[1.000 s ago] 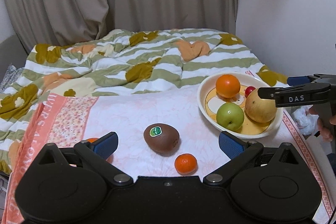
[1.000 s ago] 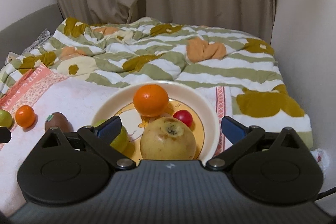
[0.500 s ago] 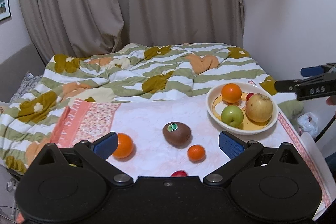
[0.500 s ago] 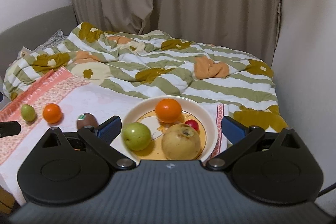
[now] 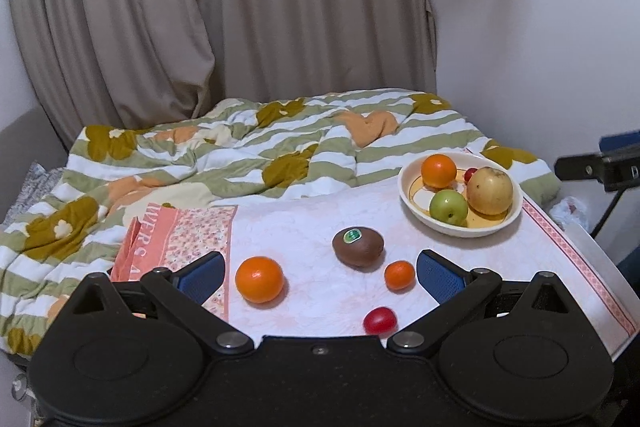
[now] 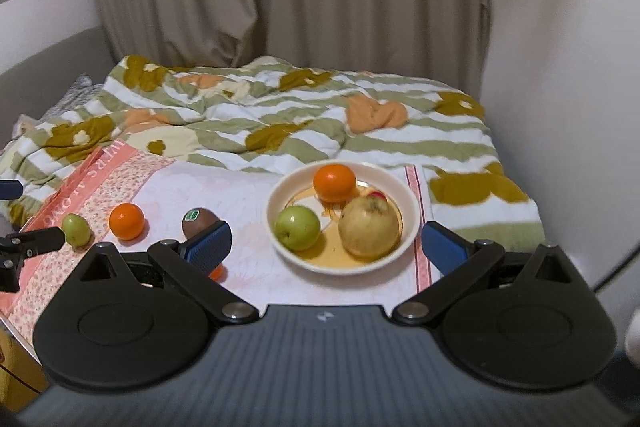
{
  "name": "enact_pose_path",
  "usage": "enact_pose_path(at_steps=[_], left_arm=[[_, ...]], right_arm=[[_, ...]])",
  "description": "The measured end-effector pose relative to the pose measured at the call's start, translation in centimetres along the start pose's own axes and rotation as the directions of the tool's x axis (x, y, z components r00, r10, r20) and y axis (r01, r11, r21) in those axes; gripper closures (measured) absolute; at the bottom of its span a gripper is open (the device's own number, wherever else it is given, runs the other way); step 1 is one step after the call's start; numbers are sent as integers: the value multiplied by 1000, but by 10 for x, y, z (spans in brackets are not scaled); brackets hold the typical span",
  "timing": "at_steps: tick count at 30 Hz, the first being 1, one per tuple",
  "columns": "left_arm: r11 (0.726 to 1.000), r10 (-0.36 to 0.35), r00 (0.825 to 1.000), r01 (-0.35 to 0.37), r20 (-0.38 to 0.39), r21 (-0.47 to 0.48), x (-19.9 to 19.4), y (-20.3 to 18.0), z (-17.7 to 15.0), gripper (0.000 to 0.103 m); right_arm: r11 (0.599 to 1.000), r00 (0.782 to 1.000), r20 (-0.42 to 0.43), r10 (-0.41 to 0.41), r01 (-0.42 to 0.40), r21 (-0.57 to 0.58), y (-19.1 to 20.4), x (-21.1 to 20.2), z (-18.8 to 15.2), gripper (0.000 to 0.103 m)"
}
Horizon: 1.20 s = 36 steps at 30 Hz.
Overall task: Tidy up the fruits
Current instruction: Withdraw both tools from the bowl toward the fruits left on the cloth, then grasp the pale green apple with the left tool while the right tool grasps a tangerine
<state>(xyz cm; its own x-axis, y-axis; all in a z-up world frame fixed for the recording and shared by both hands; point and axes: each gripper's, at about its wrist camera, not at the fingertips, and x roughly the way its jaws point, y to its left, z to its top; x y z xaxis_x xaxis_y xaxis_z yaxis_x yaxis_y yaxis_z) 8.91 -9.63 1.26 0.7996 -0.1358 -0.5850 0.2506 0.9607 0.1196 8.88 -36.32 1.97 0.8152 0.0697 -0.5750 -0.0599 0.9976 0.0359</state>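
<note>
Hovering over scattered fruit

We hold both jaws spread wide and empty. Between our left gripper's (image 5: 319, 269) jaws lie the kiwi (image 5: 358, 246), orange (image 5: 259, 279), mandarin (image 5: 399, 275) and red tomato (image 5: 380, 319). Between our right gripper's (image 6: 326, 241) jaws sits the bowl (image 6: 412, 203).

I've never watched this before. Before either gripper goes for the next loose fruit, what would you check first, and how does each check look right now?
1. Left gripper open and empty: ok.
2. Right gripper open and empty: ok.
3. Loose fruit within view: ok; kiwi, large orange, small orange and red fruit lie apart on the cloth.
4. Small green fruit seen: ok in the right wrist view only.
5. Room in bowl: cannot tell; it already holds four fruits.
6. Bowl steady: cannot tell; it rests near the cloth's edge.
</note>
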Motion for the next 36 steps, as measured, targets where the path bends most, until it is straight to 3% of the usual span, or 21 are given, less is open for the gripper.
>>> enact_pose_path(at_steps=[12,25,36], left_arm=[[998,-46,999,47,-13,44,16,85,-23,0],[993,-78,991,88,-111,85,86,144,-45,3],[994,-103,965,107,-239,6,132,158,-64,28]], right_arm=[[978,986,-83,-142,152,141,76,-6,-42,0],[928,938,-229,-259,307,211,128,32,-83,0],[939,920,-319,-229,295,177,141,66,-109,4]])
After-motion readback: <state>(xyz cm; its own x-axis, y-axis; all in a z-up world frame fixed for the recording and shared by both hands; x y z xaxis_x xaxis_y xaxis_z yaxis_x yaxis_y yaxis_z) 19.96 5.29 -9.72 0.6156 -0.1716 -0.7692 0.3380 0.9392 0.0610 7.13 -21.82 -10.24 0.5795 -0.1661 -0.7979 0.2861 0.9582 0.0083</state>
